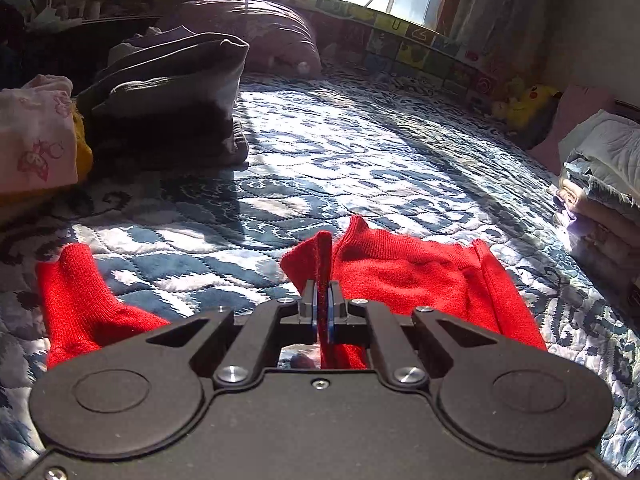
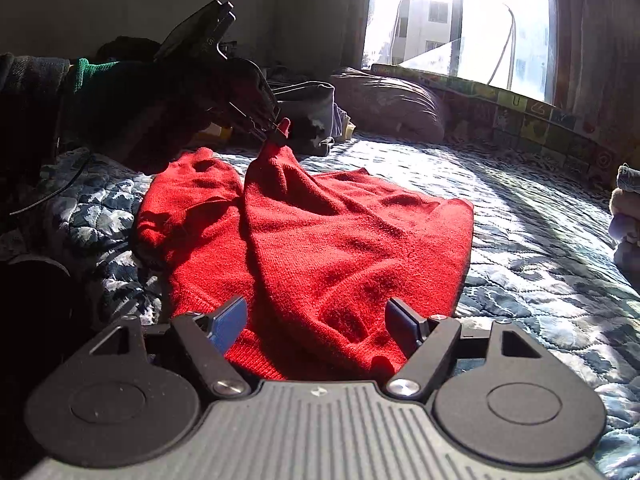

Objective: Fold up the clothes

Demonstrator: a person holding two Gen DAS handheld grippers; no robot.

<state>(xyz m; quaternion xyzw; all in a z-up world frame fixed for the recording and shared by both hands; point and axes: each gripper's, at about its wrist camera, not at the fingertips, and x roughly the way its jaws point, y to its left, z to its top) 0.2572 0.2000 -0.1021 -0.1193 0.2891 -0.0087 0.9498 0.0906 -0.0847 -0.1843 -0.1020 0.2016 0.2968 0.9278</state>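
Right tongs point(image 2: 316, 320) hovered spread wide just over the near hem of the red sweater point(image 2: 320, 240), gripping nothing. Left tongs point(image 1: 322, 300) were clamped on a pinch of the sweater, lifting it into a peak off the bed point(image 1: 360, 152). A clean fold probably wanted the right tongs to take the hem and both to carry it across evenly. Bare quilt lay beyond; folded piles point(image 1: 168, 96) sat at the sides.

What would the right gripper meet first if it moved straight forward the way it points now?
Most likely the red sweater: the right gripper is open, its fingers over the fabric on the quilt. Depth is unclear, but nothing else lies in that line.
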